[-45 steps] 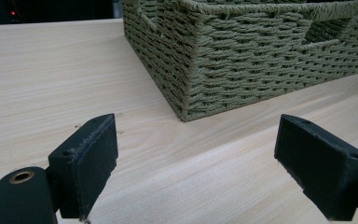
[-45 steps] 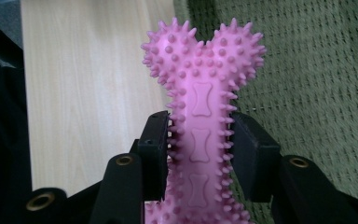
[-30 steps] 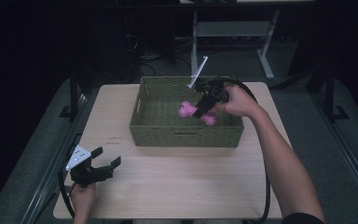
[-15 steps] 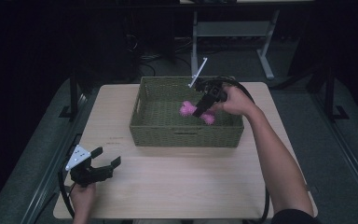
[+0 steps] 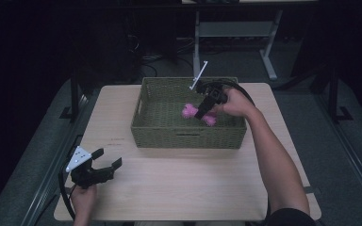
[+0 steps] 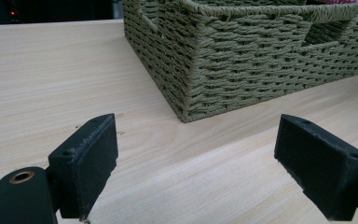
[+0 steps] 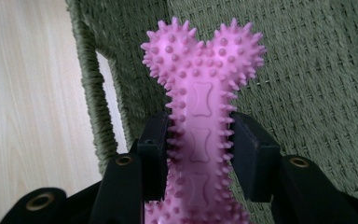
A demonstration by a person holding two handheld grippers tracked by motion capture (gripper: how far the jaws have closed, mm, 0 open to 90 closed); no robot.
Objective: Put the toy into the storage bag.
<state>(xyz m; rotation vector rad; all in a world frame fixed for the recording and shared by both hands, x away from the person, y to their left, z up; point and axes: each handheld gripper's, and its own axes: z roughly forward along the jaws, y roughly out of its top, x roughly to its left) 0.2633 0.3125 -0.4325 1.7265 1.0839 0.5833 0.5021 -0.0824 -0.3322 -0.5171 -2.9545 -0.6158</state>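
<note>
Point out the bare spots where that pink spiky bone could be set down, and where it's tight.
Inside the woven basket, the floor left of the pink spiked bone toy is bare. The wooden table is open between the basket front and the near edge, right of the left gripper. It is tight around the right gripper, clamped on the toy.

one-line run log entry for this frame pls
right gripper: shut on pink spiky bone toy, over green woven basket | left gripper: open, idle above the table
</note>
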